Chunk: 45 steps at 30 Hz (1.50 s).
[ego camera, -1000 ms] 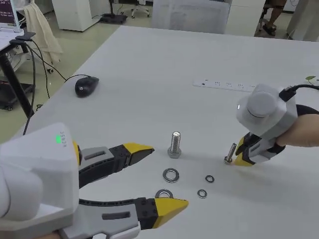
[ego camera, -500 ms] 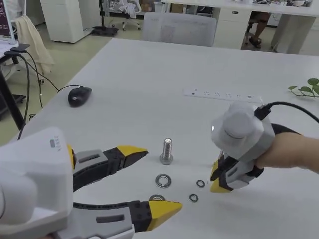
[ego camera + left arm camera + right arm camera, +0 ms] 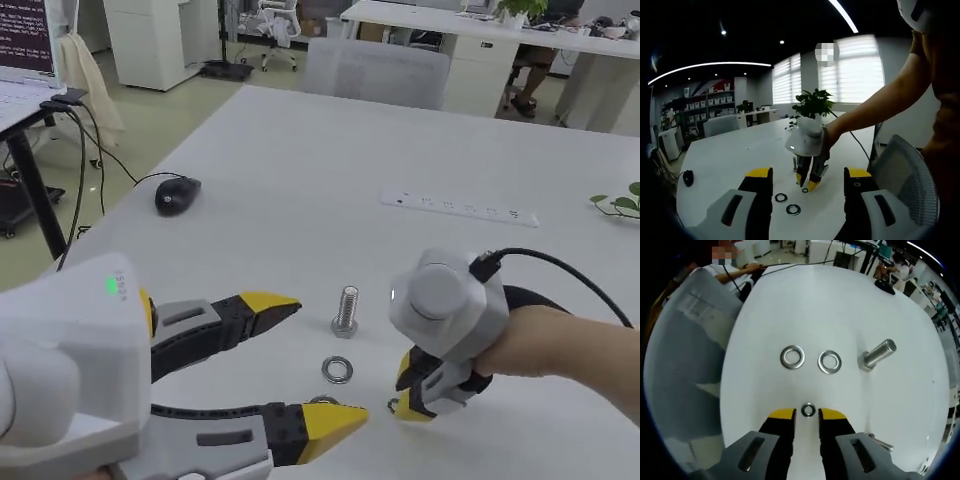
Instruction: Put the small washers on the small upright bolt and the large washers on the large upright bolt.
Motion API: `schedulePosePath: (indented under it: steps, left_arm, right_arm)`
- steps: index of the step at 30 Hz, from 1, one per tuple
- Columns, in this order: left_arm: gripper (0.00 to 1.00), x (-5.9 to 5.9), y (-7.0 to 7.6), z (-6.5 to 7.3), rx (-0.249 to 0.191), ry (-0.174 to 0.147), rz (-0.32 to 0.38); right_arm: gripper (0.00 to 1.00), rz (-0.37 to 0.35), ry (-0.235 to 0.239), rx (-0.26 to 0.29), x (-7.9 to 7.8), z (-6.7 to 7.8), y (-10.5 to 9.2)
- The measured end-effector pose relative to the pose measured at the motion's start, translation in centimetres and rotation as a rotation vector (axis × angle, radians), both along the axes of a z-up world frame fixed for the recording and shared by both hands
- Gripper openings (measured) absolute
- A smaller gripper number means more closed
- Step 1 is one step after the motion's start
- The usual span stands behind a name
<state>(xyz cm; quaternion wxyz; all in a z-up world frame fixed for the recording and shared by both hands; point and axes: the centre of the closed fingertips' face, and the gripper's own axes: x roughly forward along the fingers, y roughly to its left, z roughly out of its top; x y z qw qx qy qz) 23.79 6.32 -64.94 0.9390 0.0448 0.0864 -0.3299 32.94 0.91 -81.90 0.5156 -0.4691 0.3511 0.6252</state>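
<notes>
The large bolt (image 3: 345,310) stands upright mid-table, also seen as the large bolt (image 3: 877,355). Two large washers (image 3: 792,356) (image 3: 830,361) lie flat beside it; one large washer (image 3: 338,369) is plain in the head view. A small washer (image 3: 808,410) lies just ahead of my right gripper (image 3: 807,416), whose jaws stand slightly apart on either side of it. A small bolt (image 3: 880,442) shows at that view's lower right. My right gripper (image 3: 405,392) points down at the table. My left gripper (image 3: 305,365) hovers wide open, holding nothing, with the right gripper (image 3: 807,182) ahead of it.
A black mouse (image 3: 177,195) with its cable lies at the left, near the table edge. A white power strip (image 3: 458,208) lies farther back. A grey chair (image 3: 375,70) stands at the far edge, and plant leaves (image 3: 620,200) reach in at the right.
My right gripper has left the small bolt and moved left and nearer, down to the small washers. The left gripper has stayed open in place. The head camera shifted.
</notes>
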Motion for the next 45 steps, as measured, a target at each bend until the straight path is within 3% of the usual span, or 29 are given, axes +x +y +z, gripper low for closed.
schedulePosePath:
  steps: [7,19,34,42,45]
  left_arm:
    - [0.56,-0.14,0.07,0.04,0.005,0.002,0.011]
    - [0.56,0.1,-0.04,-0.25,0.007,0.007,0.013]
    - [0.56,0.6,-0.13,-0.46,0.012,0.014,0.016]
    - [0.56,0.38,-0.38,-0.49,0.015,0.021,0.009]
    - [0.56,0.34,-0.36,-0.54,0.022,0.023,0.005]
  right_arm:
    - [0.21,-0.005,-0.003,-0.011,0.06,-0.85,-0.21]
    - [0.2,-0.027,0.03,0.006,0.23,-0.78,-0.17]
    - [0.13,0.006,0.009,-0.013,0.39,-0.85,-0.4]
    - [0.12,-0.021,0.016,-0.001,0.42,-0.8,-0.38]
    - [0.12,-0.024,0.021,0.013,0.29,-0.16,-0.55]
